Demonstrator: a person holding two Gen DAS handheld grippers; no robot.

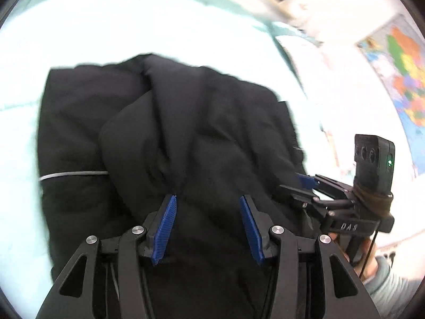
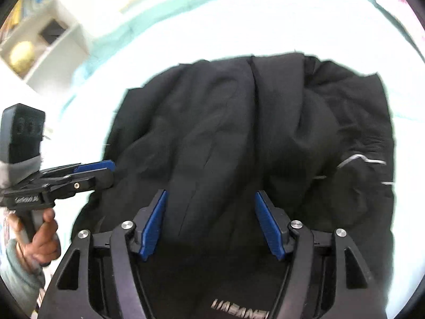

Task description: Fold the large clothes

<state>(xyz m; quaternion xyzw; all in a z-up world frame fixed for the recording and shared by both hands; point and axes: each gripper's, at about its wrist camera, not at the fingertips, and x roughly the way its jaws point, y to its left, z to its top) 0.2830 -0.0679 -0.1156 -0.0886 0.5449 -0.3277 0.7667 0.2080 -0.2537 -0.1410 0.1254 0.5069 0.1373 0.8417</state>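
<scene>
- Lying bunched on a pale mint bed sheet (image 1: 79, 40): a black jacket (image 1: 164, 122), puffy and creased, folded into a rough block, filling the middle of both wrist views.
- Thin grey reflective stripe (image 1: 74, 175) runs across the jacket's left part in the left wrist view; same kind of stripe shows at the right side in the right wrist view.
- Left gripper (image 1: 208, 200) hangs over the near edge of the jacket, pointing steeply down. Blue pads (image 1: 166, 228) stand apart, jaws spread, nothing pinched between them; dark cloth lies behind the gap. Can't tell whether the tips touch the cloth.
- Right gripper (image 2: 211, 195) likewise over the near part of the jacket, jaws spread wide, blue pads clear of the fabric, nothing held.
- Seen from the left wrist view, the right gripper sits at the jacket's right edge, a hand (image 1: 369, 257) with a grey-green sleeve on its handle, black camera block on top with a green light.
- Seen from the right wrist view, the left gripper (image 2: 106, 168) is at the jacket's left edge, tips just at the cloth border, a hand (image 2: 42, 239) wrapped round the handle.
- Both grippers side by side, near each other, along the same near edge.
- White printed lettering on the cloth at the bottom of the right wrist view, blurred, unreadable.
- Coloured wall map (image 1: 401, 79) far right; white shelf (image 2: 47, 50) with a yellowish ball (image 2: 22, 54) far left.
</scene>
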